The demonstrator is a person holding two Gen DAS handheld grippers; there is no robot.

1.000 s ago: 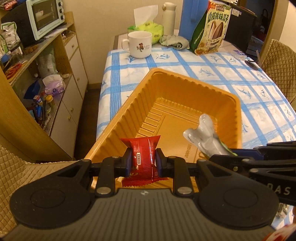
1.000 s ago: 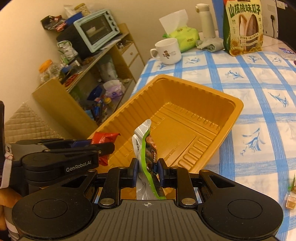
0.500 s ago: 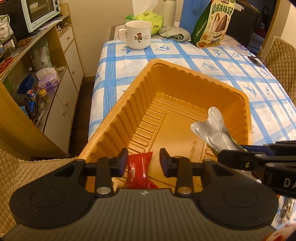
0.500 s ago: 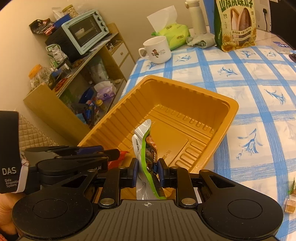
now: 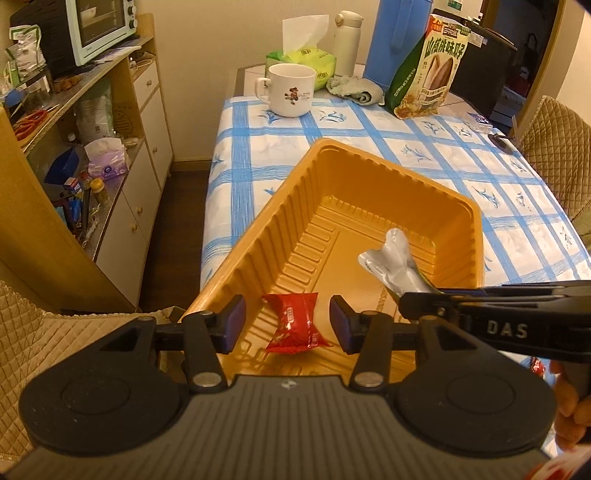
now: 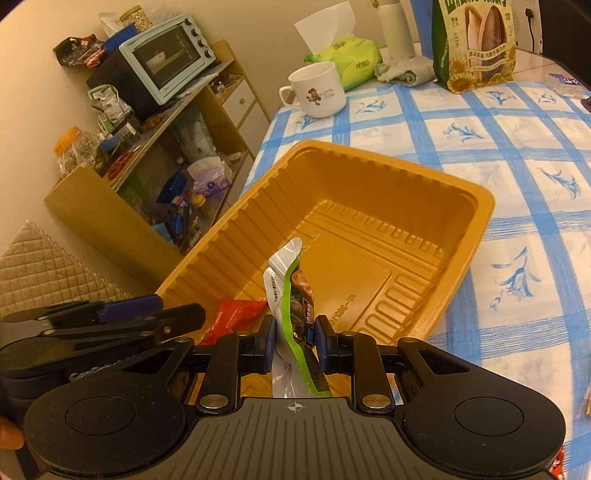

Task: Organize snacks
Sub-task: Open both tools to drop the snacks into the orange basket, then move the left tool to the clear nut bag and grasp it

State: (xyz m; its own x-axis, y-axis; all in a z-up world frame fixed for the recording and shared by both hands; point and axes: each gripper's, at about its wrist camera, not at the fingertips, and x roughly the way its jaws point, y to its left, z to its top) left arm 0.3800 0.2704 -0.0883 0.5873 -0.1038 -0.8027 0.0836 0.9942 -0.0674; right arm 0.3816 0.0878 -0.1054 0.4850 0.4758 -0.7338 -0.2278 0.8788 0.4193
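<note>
1. Far left: wooden sideboard (image 5: 122, 155) cluttered with jars and packets, mint-green toaster oven (image 5: 99, 27) on top; no part in the task.
2. Left gripper (image 5: 286, 325): fingers spread wide, gripping nothing, poised at the near left end of the orange ribbed plastic tray (image 5: 476, 236).
3. Between those spread fingers, lower down: small red foil-wrapped snack (image 5: 293, 323), lying on the tray floor near the left wall and touching neither finger.
4. Tray contents: only that red snack on the floor; middle and far end bare.
5. Right gripper (image 6: 294, 341): fingers pinching a silver and green snack pouch (image 6: 290, 295), held upright over the near part of the tray, apparently clear of the floor.
6. Step in hand, by judgement: one snack delivered, the second about to follow.
7. Next move, likely: lower the pouch toward a bare patch right of the red snack, spread the fingers, lift away without catching the tray wall.
8. Far end of the blue-checked tablecloth (image 5: 461, 147): white ceramic mug (image 5: 290, 90), green tissue pack (image 5: 306, 59), large green sunflower-seed bag (image 5: 432, 70), all well apart from the tray.
</note>
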